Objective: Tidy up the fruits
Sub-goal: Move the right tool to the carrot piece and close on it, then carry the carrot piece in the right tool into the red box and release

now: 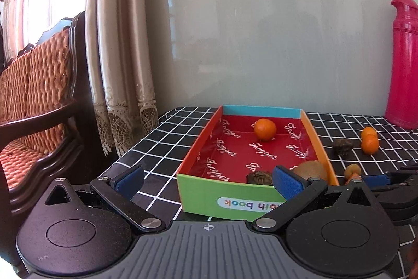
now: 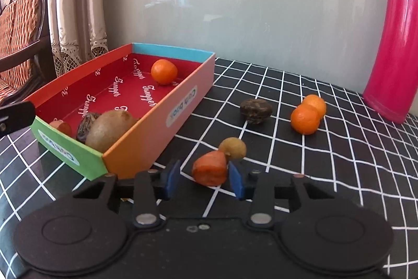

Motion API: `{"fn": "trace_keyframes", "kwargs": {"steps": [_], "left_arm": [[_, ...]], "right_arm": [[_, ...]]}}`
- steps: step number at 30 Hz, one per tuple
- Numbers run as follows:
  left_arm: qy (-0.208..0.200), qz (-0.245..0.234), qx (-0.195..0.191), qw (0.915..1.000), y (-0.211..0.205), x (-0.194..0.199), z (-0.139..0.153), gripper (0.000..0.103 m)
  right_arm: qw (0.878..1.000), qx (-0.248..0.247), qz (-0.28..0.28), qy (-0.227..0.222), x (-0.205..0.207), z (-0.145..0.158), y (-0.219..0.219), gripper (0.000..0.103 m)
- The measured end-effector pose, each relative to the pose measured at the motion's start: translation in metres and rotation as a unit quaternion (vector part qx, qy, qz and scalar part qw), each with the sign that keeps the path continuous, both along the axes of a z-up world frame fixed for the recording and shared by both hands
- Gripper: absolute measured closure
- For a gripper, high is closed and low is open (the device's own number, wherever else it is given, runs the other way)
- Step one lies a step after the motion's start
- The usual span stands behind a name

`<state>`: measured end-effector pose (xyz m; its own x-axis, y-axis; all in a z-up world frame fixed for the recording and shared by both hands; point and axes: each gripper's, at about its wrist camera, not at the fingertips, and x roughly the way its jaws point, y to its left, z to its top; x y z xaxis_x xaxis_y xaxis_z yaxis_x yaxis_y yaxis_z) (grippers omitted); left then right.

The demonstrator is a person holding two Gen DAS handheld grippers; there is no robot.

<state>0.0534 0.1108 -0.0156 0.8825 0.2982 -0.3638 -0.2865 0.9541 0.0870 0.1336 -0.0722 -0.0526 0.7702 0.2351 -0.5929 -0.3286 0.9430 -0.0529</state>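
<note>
A colourful box [image 2: 154,122] with a red floor holds an orange [image 2: 164,71], a kiwi [image 2: 109,128], a dark wrinkled fruit [image 2: 87,124] and an orange-red piece [image 2: 62,127]. On the cloth beside it lie an orange-red carrot-like chunk [image 2: 210,169], a small yellow-brown fruit [image 2: 233,147], another dark wrinkled fruit [image 2: 254,110] and two oranges [image 2: 305,119]. My right gripper [image 2: 205,178] brackets the chunk: the right pad is at its side, while a gap shows at the left pad. My left gripper [image 1: 207,181] is open wide at the box's [image 1: 222,190] near green end, holding nothing.
A tall pink flask [image 2: 392,43] stands at the back right by the wall. A black checked cloth [image 2: 313,174] covers the table. A wooden wicker chair [image 1: 34,101] and curtains [image 1: 117,43] stand past the table's left edge.
</note>
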Motion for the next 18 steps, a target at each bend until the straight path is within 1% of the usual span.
{"fn": "trace_keyframes", "kwargs": {"steps": [1, 3, 10, 18], "left_arm": [[0.004, 0.002, -0.002, 1.0000, 0.001, 0.002, 0.000, 0.000], [0.007, 0.005, -0.005, 1.0000, 0.003, 0.002, -0.001, 0.000], [0.013, -0.001, -0.005, 0.9999, 0.002, 0.004, -0.002, 0.000], [0.012, -0.001, -0.004, 0.9999, 0.004, 0.004, -0.001, 0.000]], "right_arm": [[1.000, -0.002, -0.001, 0.002, 0.001, -0.001, 0.000, 0.066], [1.000, 0.001, -0.004, 0.004, 0.001, -0.001, 0.000, 0.075], [1.000, 0.013, 0.000, 0.009, 0.003, 0.000, -0.004, 0.075], [0.999, 0.026, -0.004, -0.019, -0.003, 0.014, -0.002, 0.075]]}}
